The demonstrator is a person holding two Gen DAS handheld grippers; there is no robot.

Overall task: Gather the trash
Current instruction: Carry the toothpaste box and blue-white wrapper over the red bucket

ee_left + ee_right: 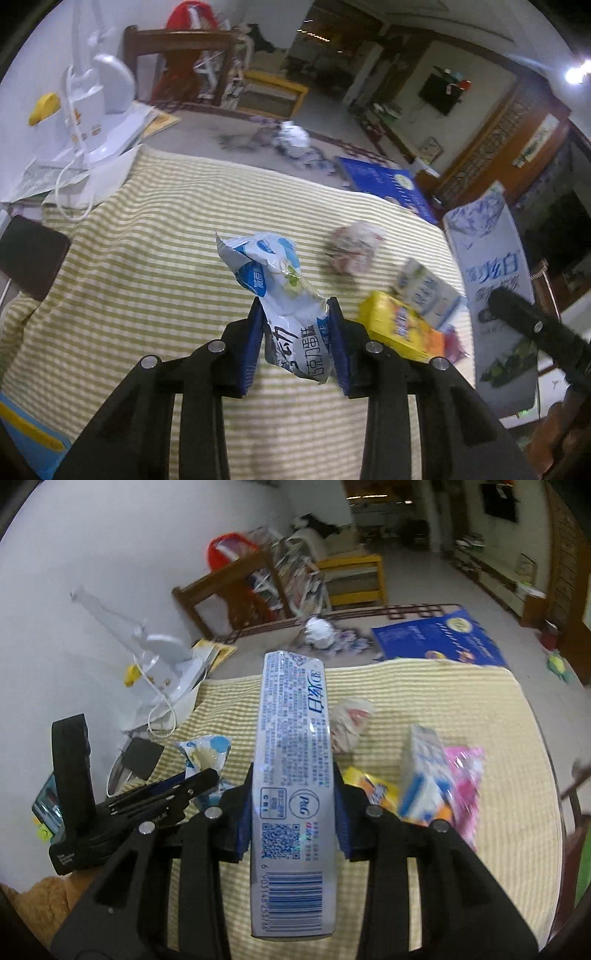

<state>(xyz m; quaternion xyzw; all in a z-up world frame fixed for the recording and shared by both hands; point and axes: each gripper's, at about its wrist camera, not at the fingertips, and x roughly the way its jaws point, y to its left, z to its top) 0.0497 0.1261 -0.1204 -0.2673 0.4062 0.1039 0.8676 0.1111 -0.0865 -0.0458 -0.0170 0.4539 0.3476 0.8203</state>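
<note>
Left wrist view: left tool [295, 332] clamped on a crumpled blue-and-white cake wrapper [284, 291], held clear above the striped cloth [147, 258] on the desk. Beyond it, still lying on the cloth: one crumpled paper ball [354, 251], one yellow box [399, 328], one small blue-and-white carton [424, 288]. At right, a long toothpaste box [495, 295] raised off the cloth.

Right wrist view: right tool [293, 808] closed on that toothpaste box [293, 775], lengthwise between the pads, lifted over the desk. Same wrapper [203, 753] visible at left in the other tool. Also one pink packet [465, 775] beside the carton.

Judging progress: two pieces in hand, not yet binned; four left on the cloth; no bin in sight. One further white wad [319, 631] past the cloth's far edge, perhaps trash too.
</note>
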